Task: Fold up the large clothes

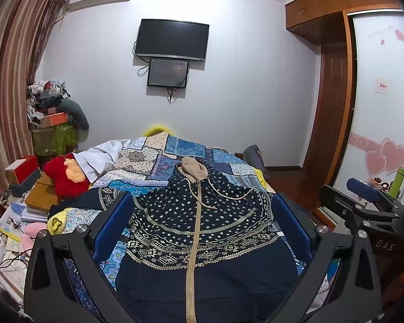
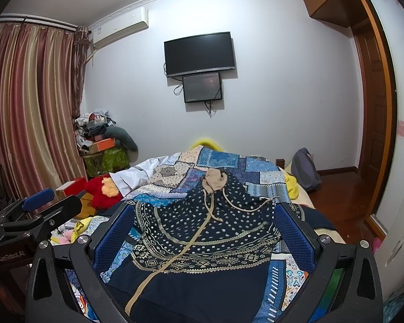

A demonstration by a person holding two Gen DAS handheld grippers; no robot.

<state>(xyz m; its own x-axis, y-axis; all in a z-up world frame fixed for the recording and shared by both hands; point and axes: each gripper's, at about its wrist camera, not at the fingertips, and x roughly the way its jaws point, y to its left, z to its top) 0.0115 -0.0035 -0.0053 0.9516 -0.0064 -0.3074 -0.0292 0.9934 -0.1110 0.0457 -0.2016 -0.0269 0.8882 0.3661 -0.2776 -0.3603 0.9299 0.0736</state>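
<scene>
navy dotted hoodie (image 1: pixel 202 228), blue patchwork quilt (image 1: pixel 175 158)

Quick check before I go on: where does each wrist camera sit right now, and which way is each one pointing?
Left wrist: on the left tool, looking along its open fingers over the hoodie on the bed toward the TV wall; the right tool shows at its right edge.
Right wrist: on the right tool, open too, facing the same wall over the hoodie; the left tool shows at its left edge.
Shared: hoodie, patchwork quilt, TV, red plush toy.
</scene>
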